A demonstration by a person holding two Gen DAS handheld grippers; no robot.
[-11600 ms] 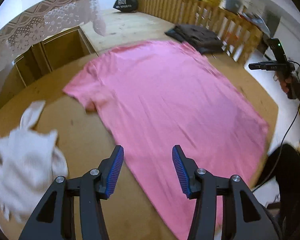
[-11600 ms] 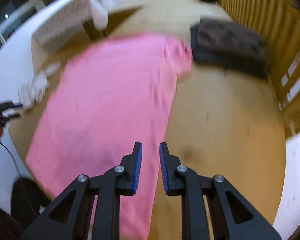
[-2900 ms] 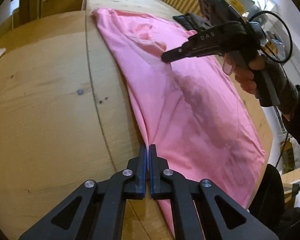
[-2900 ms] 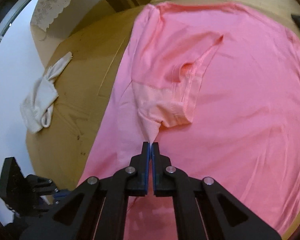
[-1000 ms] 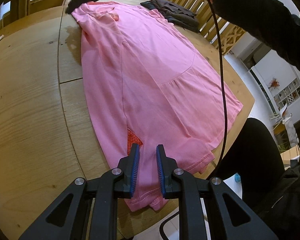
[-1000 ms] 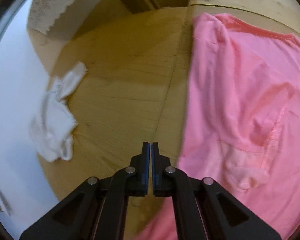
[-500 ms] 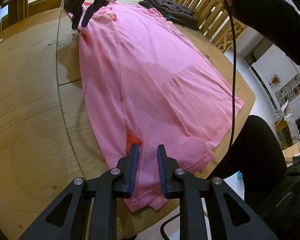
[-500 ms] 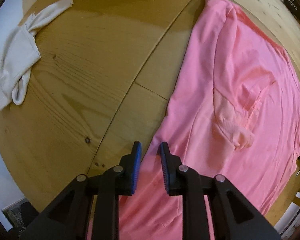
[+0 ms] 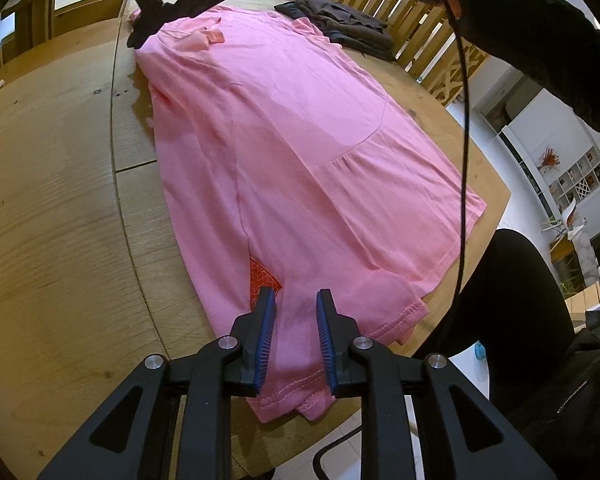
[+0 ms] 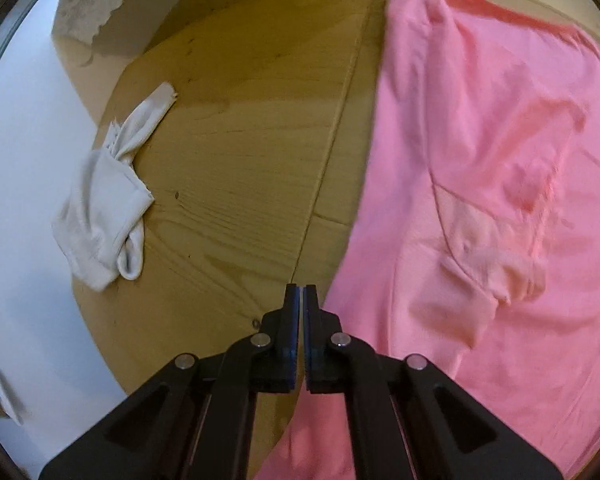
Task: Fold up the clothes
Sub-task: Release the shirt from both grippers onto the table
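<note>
Right wrist view: right hand-held gripper (image 10: 300, 292) had snapped closed on nothing, over bare desk (image 10: 236, 168) beside the pink shirt (image 10: 480, 200). Left hand-held gripper (image 9: 294, 312) stayed slightly open above the hem. First side fold looked laid; regrasp pending.

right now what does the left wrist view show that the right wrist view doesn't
Only the left wrist view: the dark folded garment by the wooden slat railing, the shirt's hem under the slightly open left gripper, and the person's dark sleeve.
Only the right wrist view: the crumpled white cloth and the shut right gripper.
Both: the pink t-shirt on the wooden table.
</note>
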